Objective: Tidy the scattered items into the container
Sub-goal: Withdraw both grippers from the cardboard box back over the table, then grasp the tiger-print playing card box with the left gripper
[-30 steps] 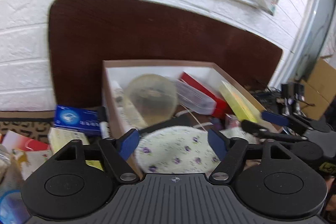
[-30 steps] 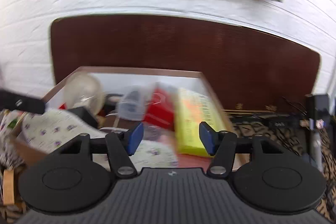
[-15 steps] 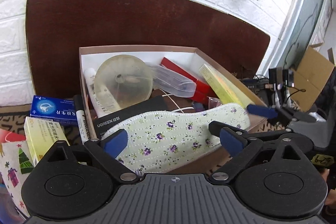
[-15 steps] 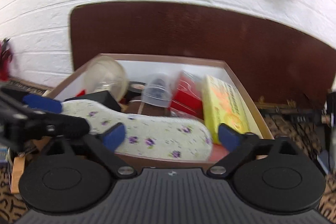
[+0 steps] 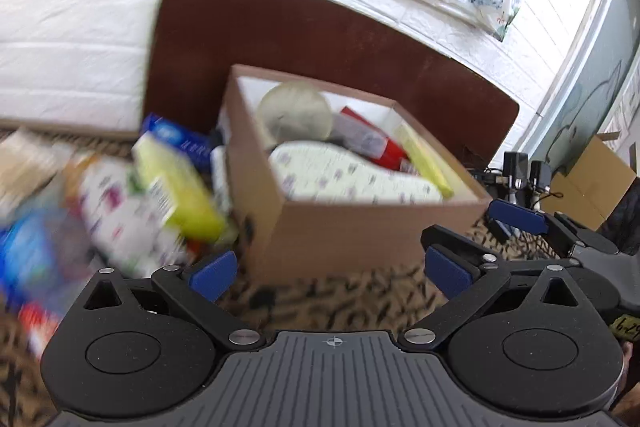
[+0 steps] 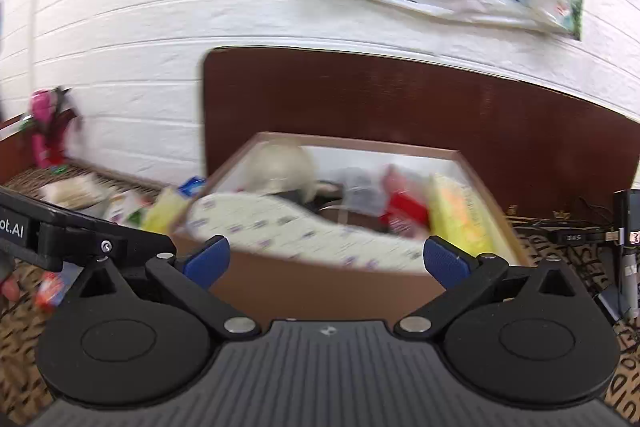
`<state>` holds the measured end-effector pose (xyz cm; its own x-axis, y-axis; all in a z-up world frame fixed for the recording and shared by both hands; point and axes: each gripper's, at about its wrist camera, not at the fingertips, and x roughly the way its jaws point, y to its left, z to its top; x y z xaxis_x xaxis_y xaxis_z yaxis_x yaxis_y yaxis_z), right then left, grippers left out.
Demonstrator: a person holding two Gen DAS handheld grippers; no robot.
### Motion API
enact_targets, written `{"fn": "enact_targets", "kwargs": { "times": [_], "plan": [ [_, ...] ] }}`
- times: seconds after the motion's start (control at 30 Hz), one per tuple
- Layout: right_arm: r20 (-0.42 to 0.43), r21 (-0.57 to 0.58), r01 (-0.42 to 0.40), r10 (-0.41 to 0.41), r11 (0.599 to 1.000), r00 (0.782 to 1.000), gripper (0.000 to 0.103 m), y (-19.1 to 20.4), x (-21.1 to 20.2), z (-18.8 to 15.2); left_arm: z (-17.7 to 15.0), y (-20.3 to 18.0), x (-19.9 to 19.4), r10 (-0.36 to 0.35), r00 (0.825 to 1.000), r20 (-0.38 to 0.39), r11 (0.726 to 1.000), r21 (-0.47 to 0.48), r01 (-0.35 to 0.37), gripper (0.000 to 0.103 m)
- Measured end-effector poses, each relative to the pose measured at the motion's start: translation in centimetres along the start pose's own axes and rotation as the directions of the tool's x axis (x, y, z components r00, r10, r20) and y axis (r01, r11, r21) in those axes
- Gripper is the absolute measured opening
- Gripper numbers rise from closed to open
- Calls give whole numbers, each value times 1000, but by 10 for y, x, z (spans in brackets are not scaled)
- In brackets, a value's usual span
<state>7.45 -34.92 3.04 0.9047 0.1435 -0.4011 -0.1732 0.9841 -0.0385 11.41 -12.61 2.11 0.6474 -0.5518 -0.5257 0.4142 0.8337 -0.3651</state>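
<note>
Bright, even daylight in both views, strongest off the white brick wall (image 6: 140,27). Heavily motion-blurred at the left of the left wrist view, where the scattered packages (image 5: 152,195) smear into streaks; softer blur over the box contents (image 6: 360,211). Strongly bowed by fisheye distortion at the edges, dark in the corners.

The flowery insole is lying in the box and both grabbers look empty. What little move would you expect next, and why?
Probably the left gripper swings toward the yellow-green packet just left of the cardboard box. Its jaws stand wide with nothing between them, the insole already rests inside, and a blurred pile of packets lies on the patterned cloth. The right gripper's jaws are opening, empty too.
</note>
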Motion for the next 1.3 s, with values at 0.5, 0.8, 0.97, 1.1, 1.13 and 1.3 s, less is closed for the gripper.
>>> {"fn": "enact_targets", "kwargs": {
  "times": [0.5,0.8,0.97,1.1,1.13,1.3],
  "plan": [
    [-188,-97,-133,113,986,976,103,145,-29,-83,-89,106,-88,263,962,-69,957,-111,-269,103],
    [-220,-118,-149,120,982,968,102,175,-24,-80,-84,132,-80,207,976,-69,966,-141,-215,101],
    [-267,-63,-178,156,982,951,96,176,-4,-81,-70,134,-57,199,978,-66,975,-92,-205,93],
    [-295,-44,-203,181,978,938,85,180,13,-81,-59,147,-40,214,973,-85,972,-85,-221,86],
    [-299,-34,-210,190,977,935,81,180,18,-81,-57,150,-37,217,972,-87,971,-85,-224,85],
    [-295,10,-255,247,967,923,66,182,34,-77,-50,162,-27,216,973,-83,973,-69,-222,87]
  ]
}}
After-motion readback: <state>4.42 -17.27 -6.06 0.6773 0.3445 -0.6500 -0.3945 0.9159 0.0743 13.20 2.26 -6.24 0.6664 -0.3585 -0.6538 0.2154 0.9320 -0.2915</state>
